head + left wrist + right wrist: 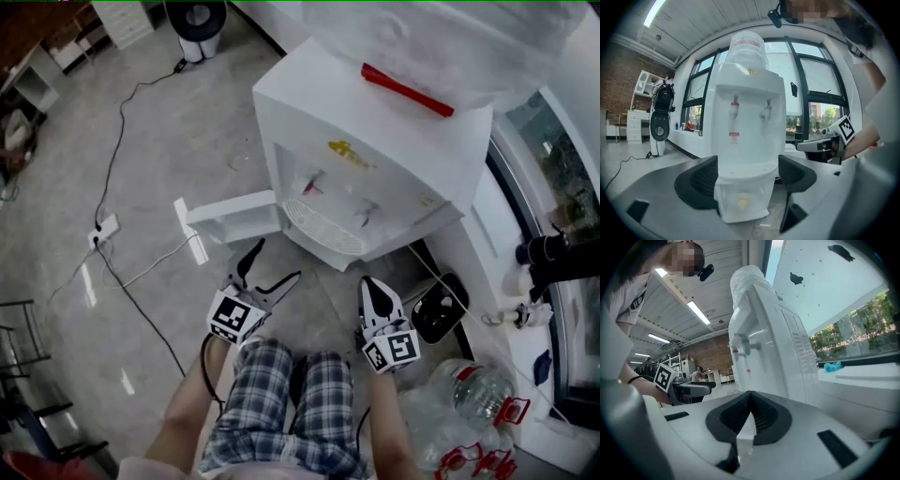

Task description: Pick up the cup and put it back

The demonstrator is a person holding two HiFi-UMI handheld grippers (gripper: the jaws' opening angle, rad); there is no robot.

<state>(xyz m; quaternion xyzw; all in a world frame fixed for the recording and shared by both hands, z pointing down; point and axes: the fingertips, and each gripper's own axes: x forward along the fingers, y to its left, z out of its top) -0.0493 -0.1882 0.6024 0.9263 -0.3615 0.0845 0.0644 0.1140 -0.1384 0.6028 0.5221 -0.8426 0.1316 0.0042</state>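
A white water dispenser (375,159) stands in front of me, its two taps (735,108) above a drip tray (322,225). Its low cabinet door (232,216) hangs open to the left. In the left gripper view a pale, blurred round thing (743,202) sits in the low compartment; I cannot tell if it is the cup. My left gripper (272,265) is open and empty, aimed at the dispenser's lower front (747,180). To the right, near the dispenser's corner, my right gripper (373,289) is shut with nothing between its jaws (750,416).
A red stick (406,91) lies on the dispenser's top. A cable and power strip (103,230) run across the floor at left. Wrapped water bottles (478,394) and a black object (439,307) sit at right below the window sill (506,244).
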